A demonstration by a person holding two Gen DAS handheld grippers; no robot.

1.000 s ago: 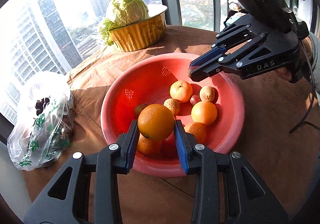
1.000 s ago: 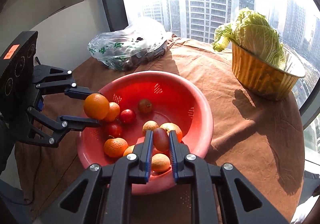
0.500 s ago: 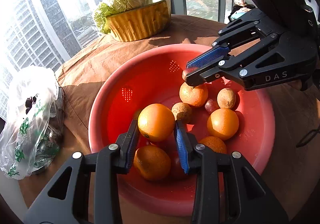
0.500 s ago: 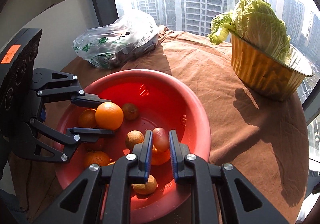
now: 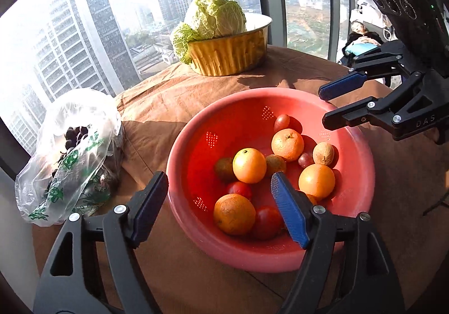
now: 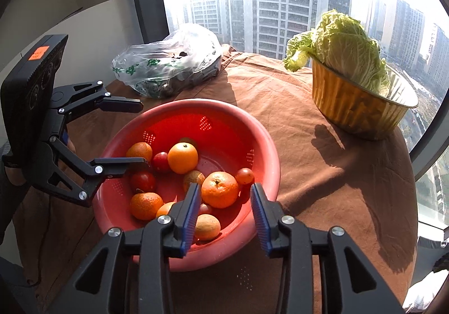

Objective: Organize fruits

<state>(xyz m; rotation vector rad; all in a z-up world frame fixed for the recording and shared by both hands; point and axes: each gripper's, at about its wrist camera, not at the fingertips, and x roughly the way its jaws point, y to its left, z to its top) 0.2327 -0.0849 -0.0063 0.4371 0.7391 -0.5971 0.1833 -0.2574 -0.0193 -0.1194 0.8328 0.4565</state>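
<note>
My left tongs (image 5: 219,193) hang over the near rim of the red colander (image 5: 362,173), jaws just sprung wide apart, nothing between the pads. My right tongs (image 6: 226,199) sit over the colander's near edge in their own view, jaws also just opened, gap clear, no fruit pinched.

Fruits all lie inside the colander, on its floor. The big orange (image 5: 249,165) is smooth, round, glossy, near the colander's middle. A rougher, dimpled orange (image 5: 234,213) lies at the near wall, touching a shiny red tomato (image 5: 266,222). A mandarin (image 5: 287,144) with a puckered navel lies toward the far side; the small reddish fruit (image 5: 281,122) rests against the far wall. A tan, matte, egg-shaped fruit (image 5: 323,153) lies right of the mandarin, another smooth orange (image 5: 316,181) nearer than it.

The colander is plastic, shallow, round, with patches of drain holes. It sits on a wrinkled brown cloth (image 5: 179,95). Left of the colander: crinkled clear plastic bag (image 5: 70,154), green print, dark grapes inside. Beyond the colander: ribbed gold foil bowl (image 5: 230,53) holding a leafy cabbage (image 5: 213,16).
</note>
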